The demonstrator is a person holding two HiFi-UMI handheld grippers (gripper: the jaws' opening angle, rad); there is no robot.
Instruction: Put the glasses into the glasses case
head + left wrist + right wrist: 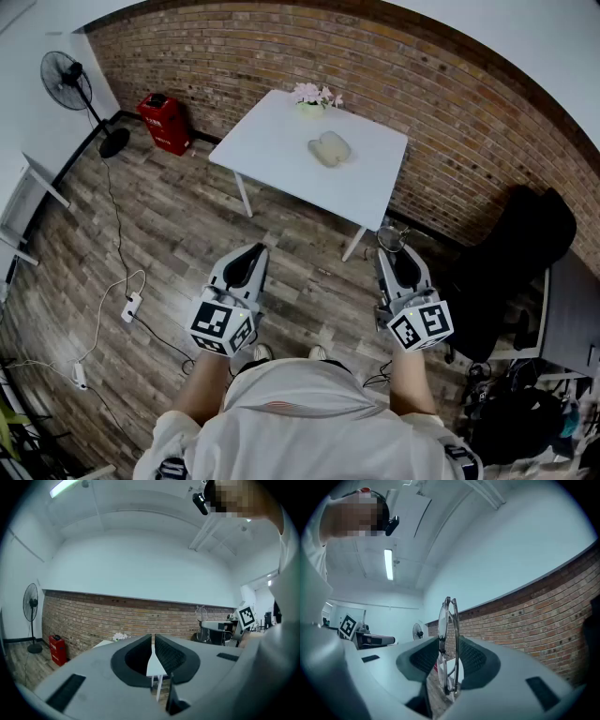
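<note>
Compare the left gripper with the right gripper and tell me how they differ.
The right gripper clamps the folded glasses upright between its fingers; the left gripper holds nothing. The left gripper's fingers are closed almost together, while the right gripper's are kept apart by the glasses. Both are held out in front of the person, toward the white table.

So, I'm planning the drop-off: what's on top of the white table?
On the white table: a pale glasses case and a small pot of pink flowers near the far edge. The case's inside is not visible.
</note>
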